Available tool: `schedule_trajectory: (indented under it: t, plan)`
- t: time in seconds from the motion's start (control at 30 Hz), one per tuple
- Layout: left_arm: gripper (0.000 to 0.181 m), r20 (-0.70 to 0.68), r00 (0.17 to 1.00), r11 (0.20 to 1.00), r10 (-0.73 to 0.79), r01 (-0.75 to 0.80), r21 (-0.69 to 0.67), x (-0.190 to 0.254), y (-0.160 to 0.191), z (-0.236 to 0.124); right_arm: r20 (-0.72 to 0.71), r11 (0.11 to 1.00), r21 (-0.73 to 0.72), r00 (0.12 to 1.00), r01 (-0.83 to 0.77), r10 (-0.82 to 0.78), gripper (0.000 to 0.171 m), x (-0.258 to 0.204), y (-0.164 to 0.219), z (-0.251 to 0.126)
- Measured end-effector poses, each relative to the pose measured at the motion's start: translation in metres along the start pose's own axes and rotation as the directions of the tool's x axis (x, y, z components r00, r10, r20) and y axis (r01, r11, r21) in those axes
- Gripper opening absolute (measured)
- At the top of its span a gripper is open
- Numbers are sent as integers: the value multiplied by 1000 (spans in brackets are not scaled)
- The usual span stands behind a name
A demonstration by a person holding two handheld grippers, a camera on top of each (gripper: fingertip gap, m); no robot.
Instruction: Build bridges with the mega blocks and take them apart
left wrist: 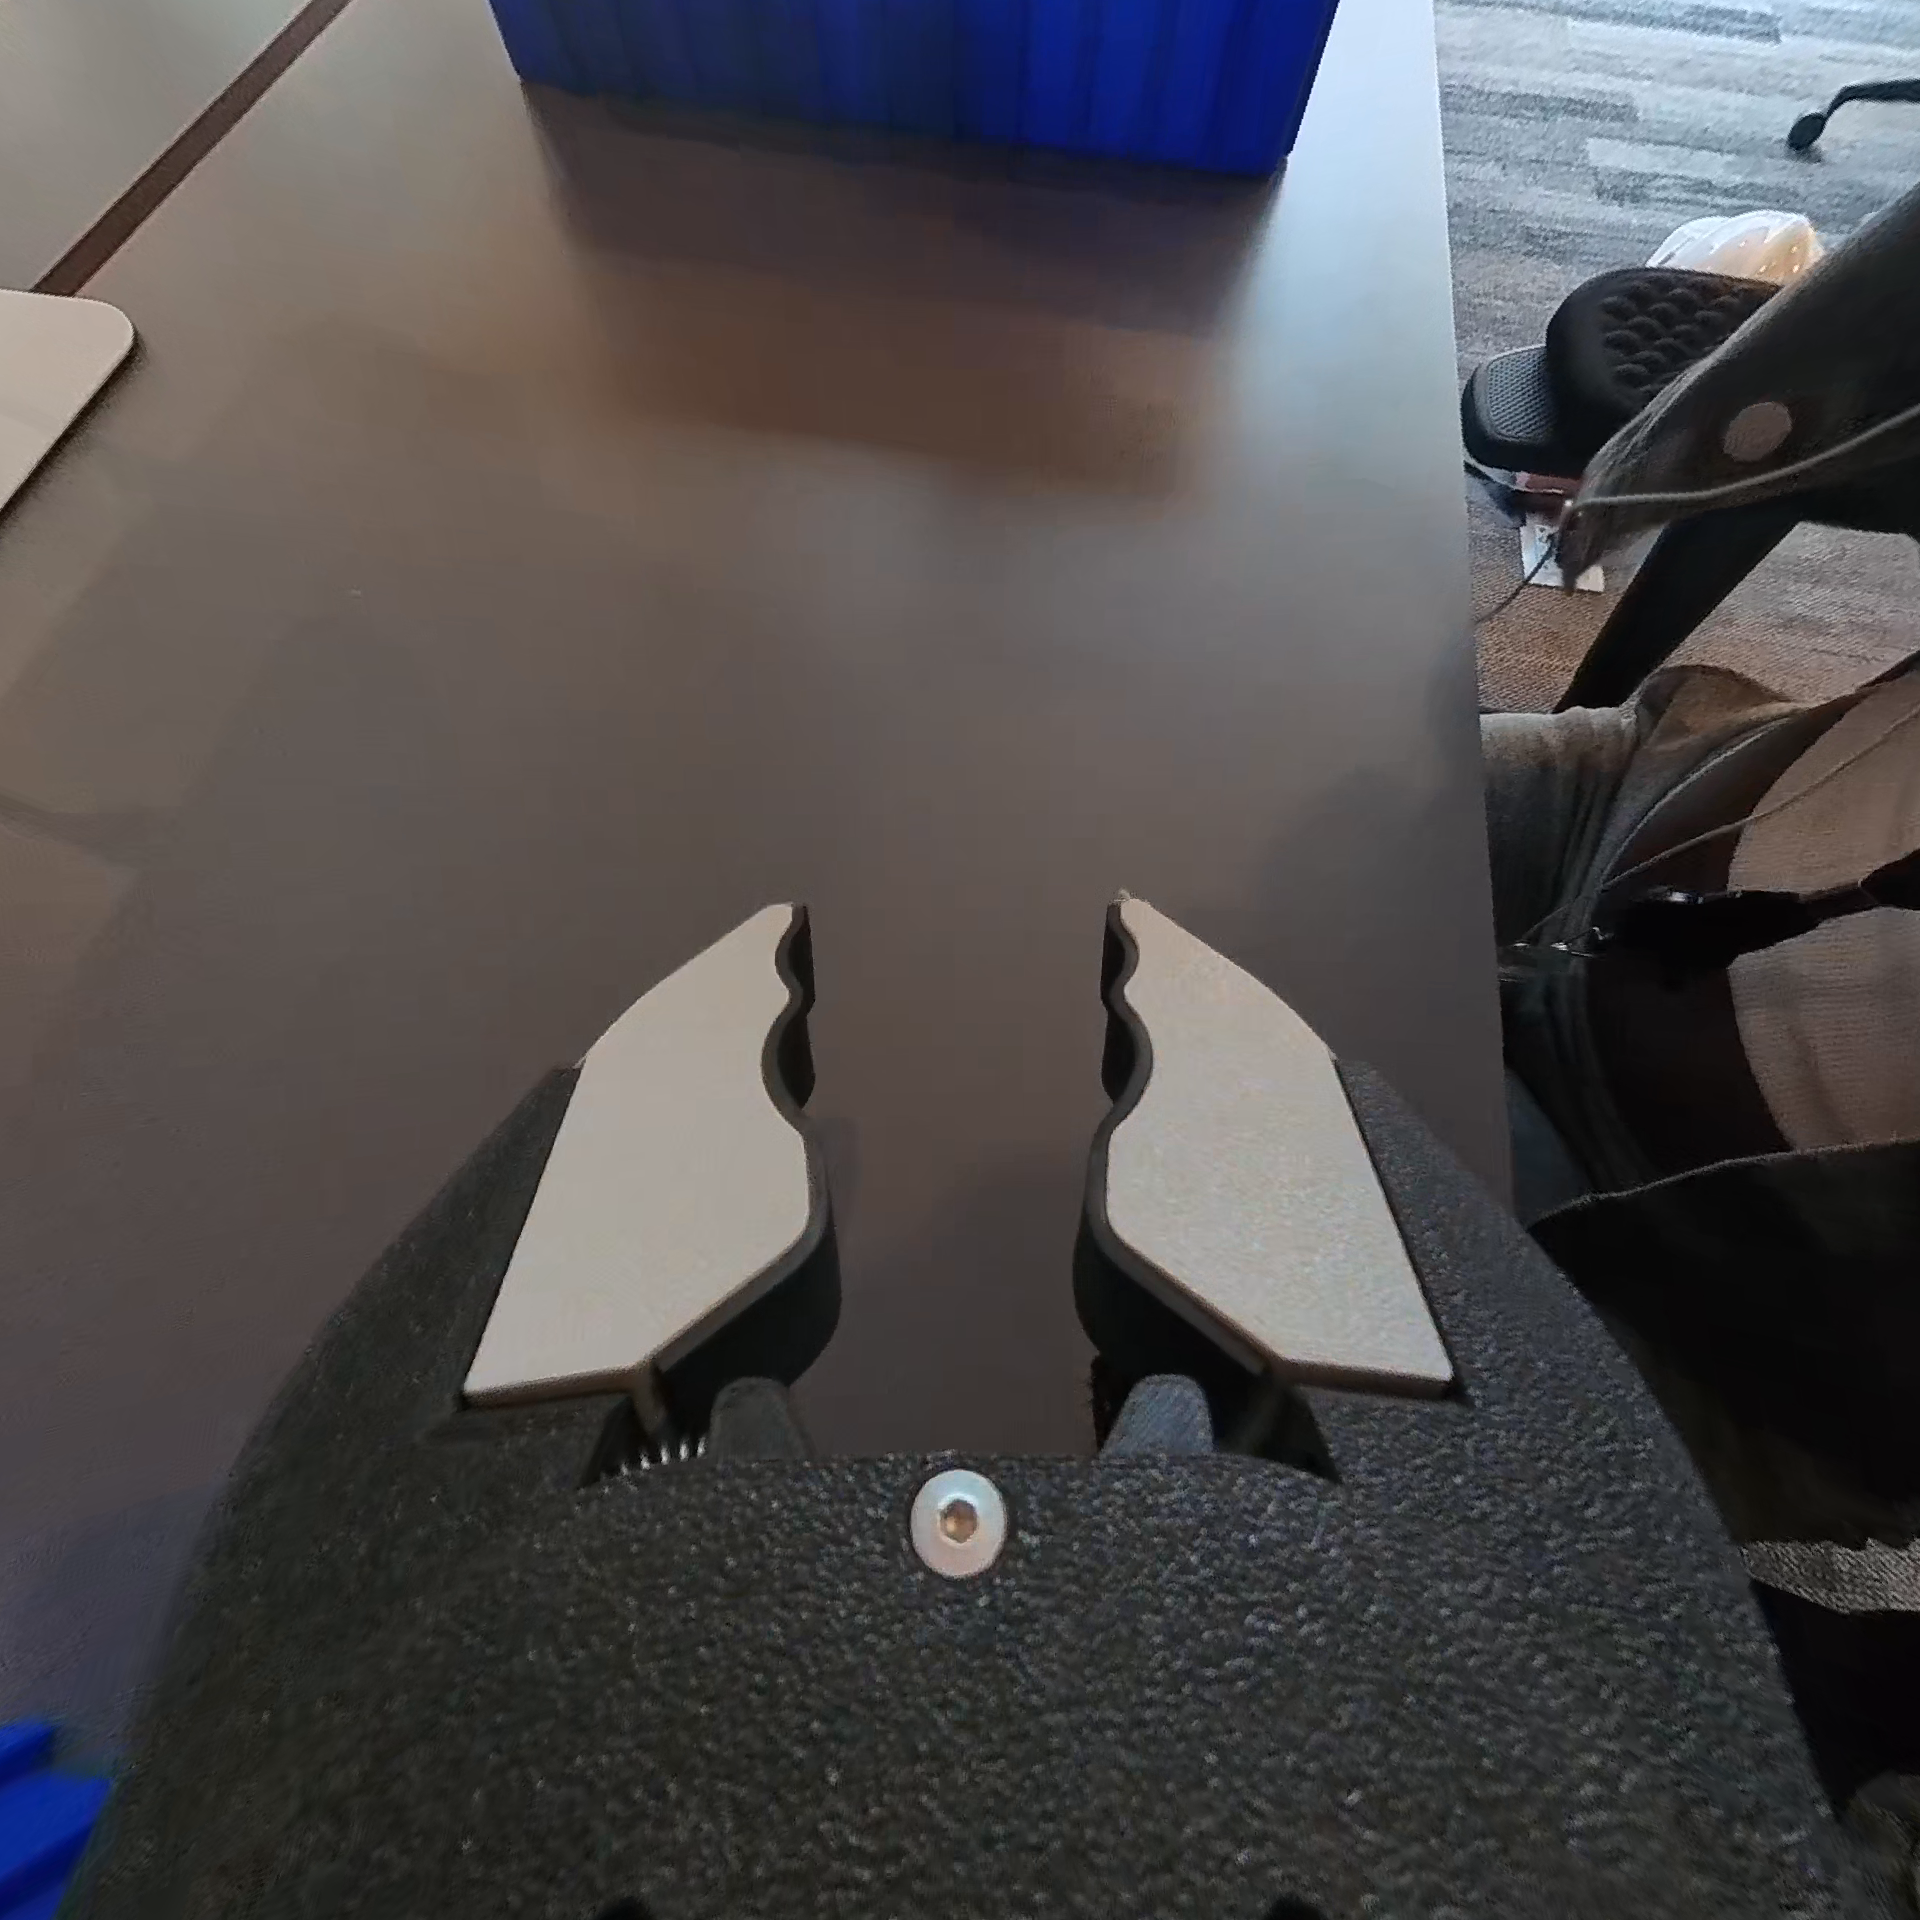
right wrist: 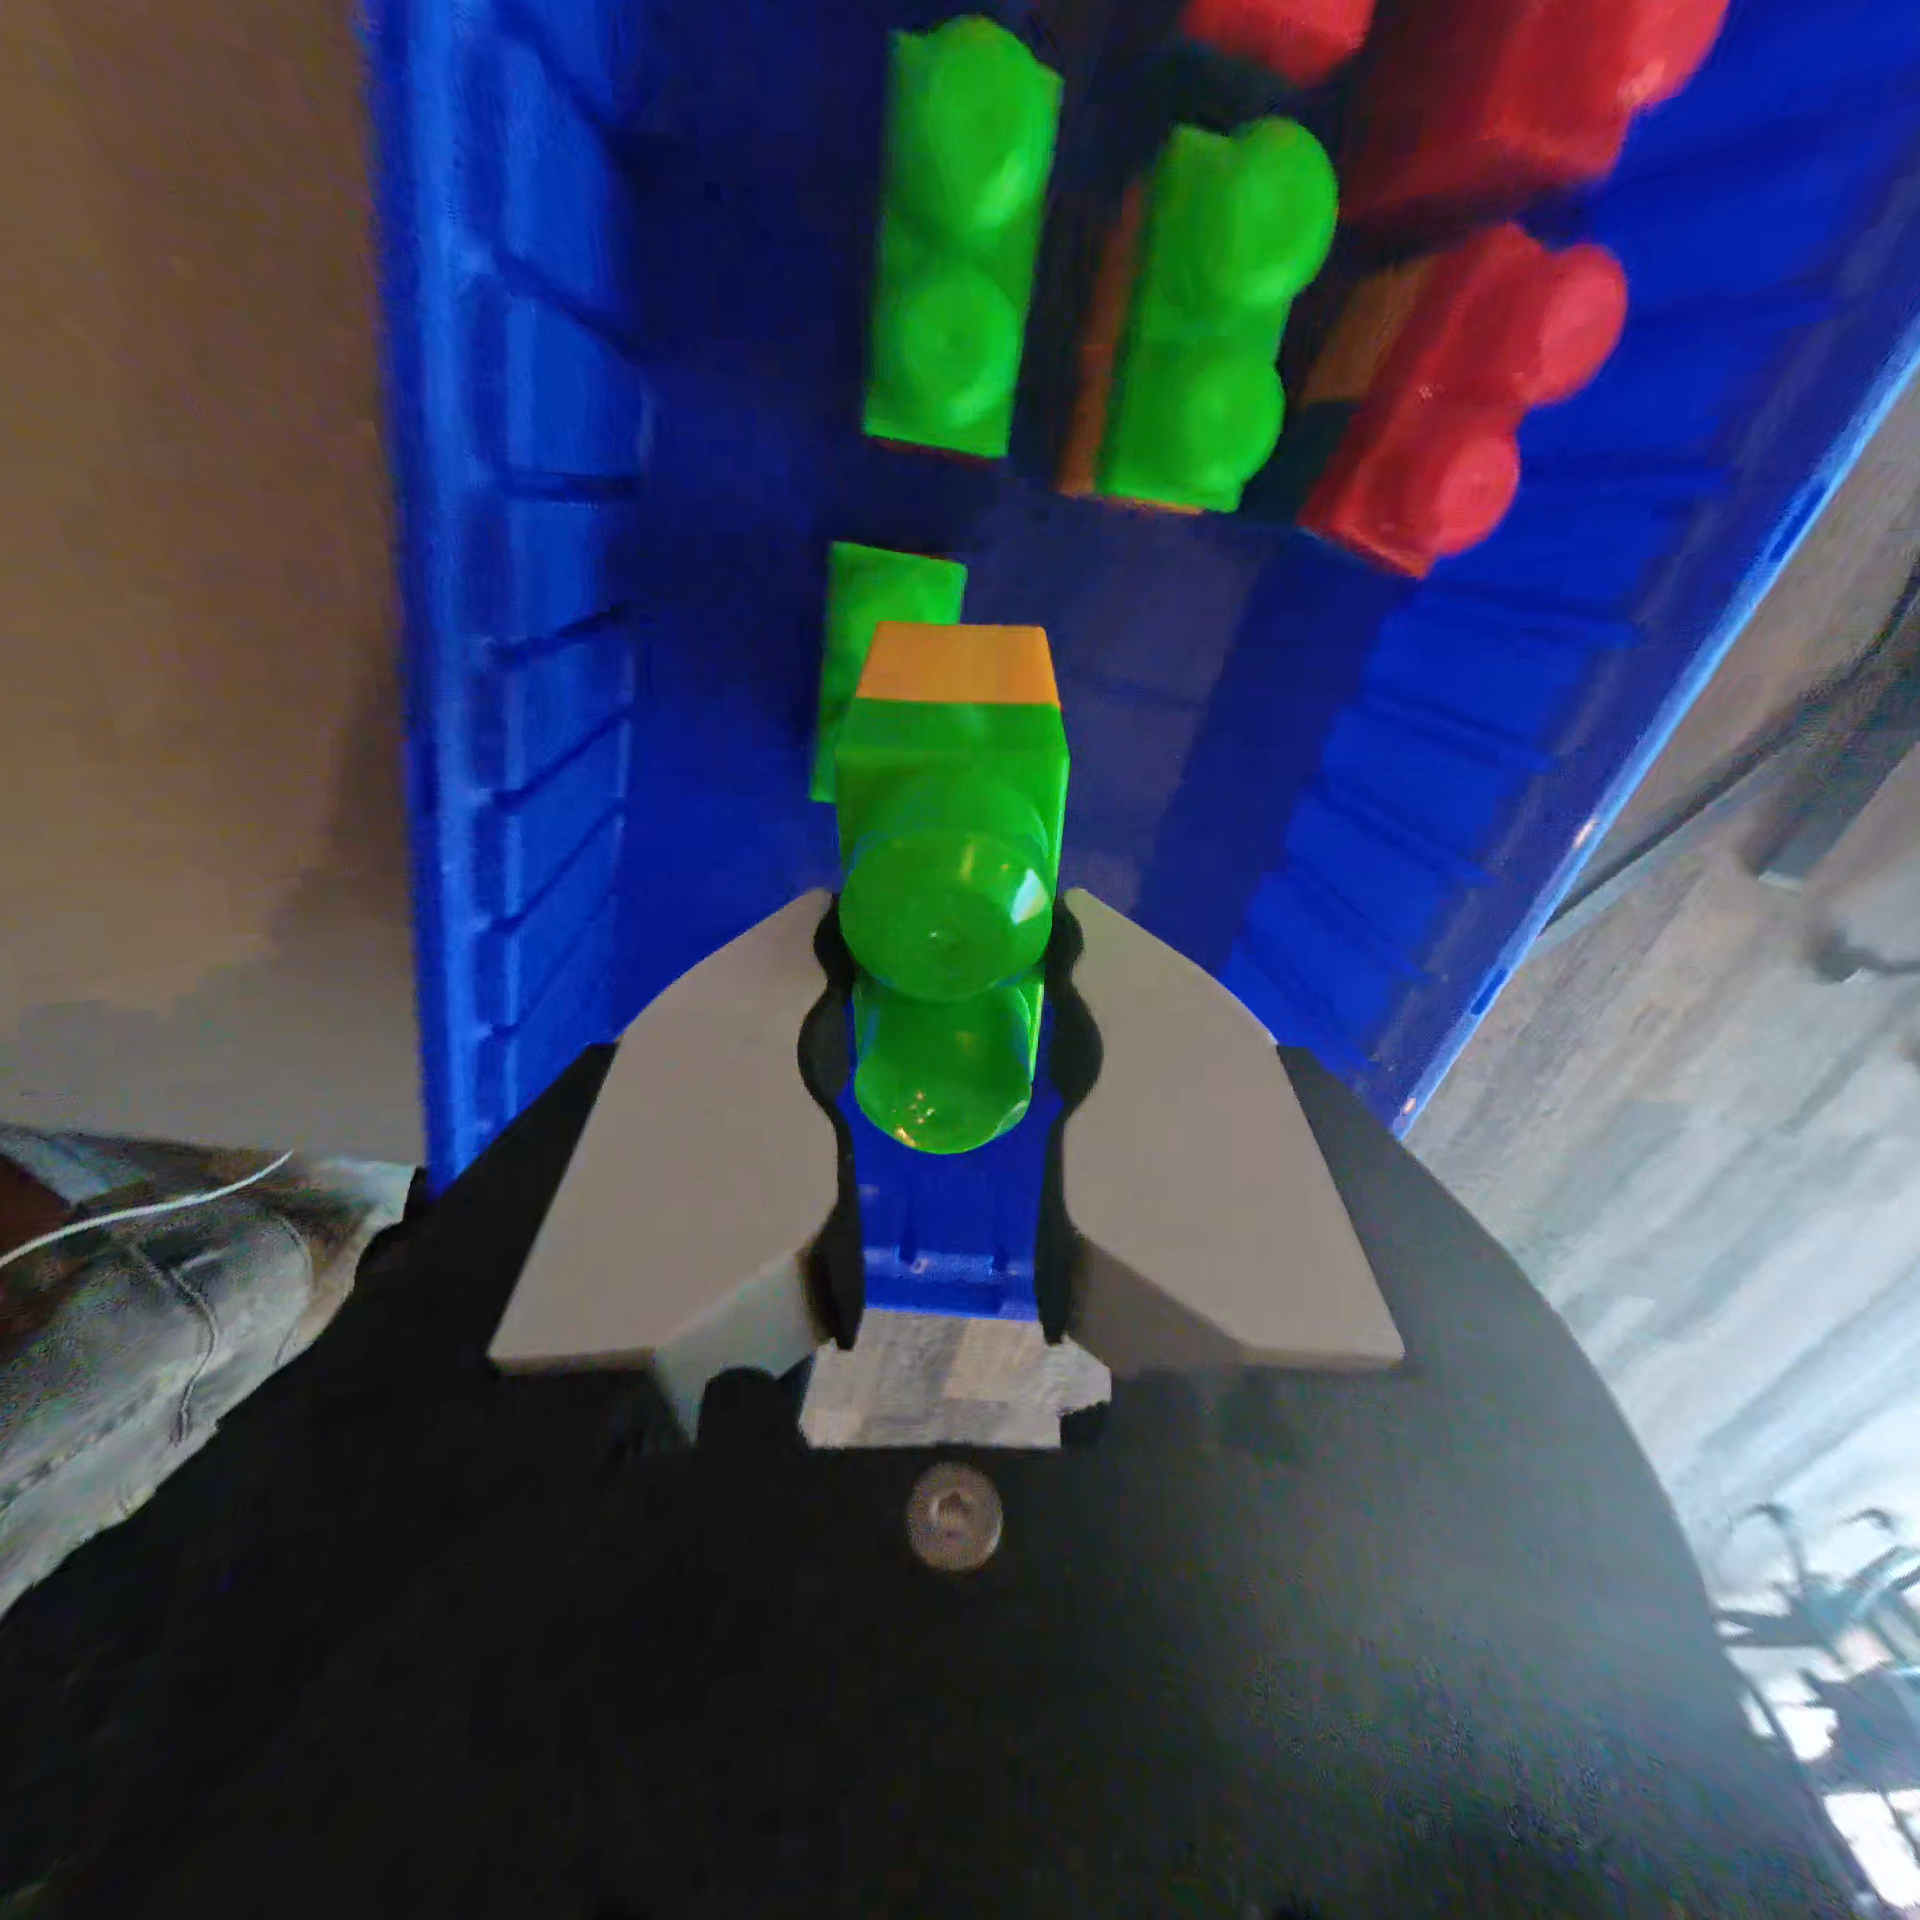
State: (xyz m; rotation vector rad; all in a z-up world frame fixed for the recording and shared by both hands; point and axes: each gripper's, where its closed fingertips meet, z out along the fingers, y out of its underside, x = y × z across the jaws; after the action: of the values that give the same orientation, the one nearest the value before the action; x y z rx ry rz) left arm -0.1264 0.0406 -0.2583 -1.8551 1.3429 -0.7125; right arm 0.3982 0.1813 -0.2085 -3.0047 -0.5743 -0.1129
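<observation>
In the right wrist view my right gripper (right wrist: 948, 914) is shut on a green block (right wrist: 951, 831) with an orange block (right wrist: 956, 661) stuck to its far end, held over the blue bin (right wrist: 540, 520). Inside the bin lie two green blocks (right wrist: 961, 239), (right wrist: 1210, 322), another green block (right wrist: 883, 613) behind the held one, and red blocks (right wrist: 1475, 405) at the right. In the left wrist view my left gripper (left wrist: 958, 920) is open and empty above the dark table (left wrist: 727, 623), well short of the blue bin (left wrist: 914, 83) at the far end.
The table's right edge (left wrist: 1465, 727) runs close to my left gripper. Past it is carpet, a chair base (left wrist: 1621, 353) and a person's clothing (left wrist: 1714, 935). A grey flat device (left wrist: 52, 374) lies at the table's left. A blue thing (left wrist: 42, 1787) shows at the bottom left corner. Spacing between my two grippers at the tips: around 55 cm.
</observation>
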Motion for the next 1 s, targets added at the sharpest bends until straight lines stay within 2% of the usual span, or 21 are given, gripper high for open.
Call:
schedule_trajectory:
  t: [0.2, 0.47, 0.83, 1.0]
  plan:
    - [53, 6, 1000, 1000, -6, 6, 2, -1, 0, -1, -19, 993, -54, 995, -100, 99, 35, 30, 5, 50]
    - [54, 7, 1000, 1000, -12, 12, 5, -2, 0, -1, 5, 987, -107, 993, -119, 120, 36, 32, 4, 90]
    - [53, -8, 1000, 1000, -12, 12, 4, -1, 0, -1, 35, 986, -100, 990, -130, 134, 36, 29, 1, 107]
    - [53, -8, 1000, 1000, -13, 13, -2, -1, 1, 0, 20, 986, -102, 991, -131, 134, 48, 32, 2, 103]
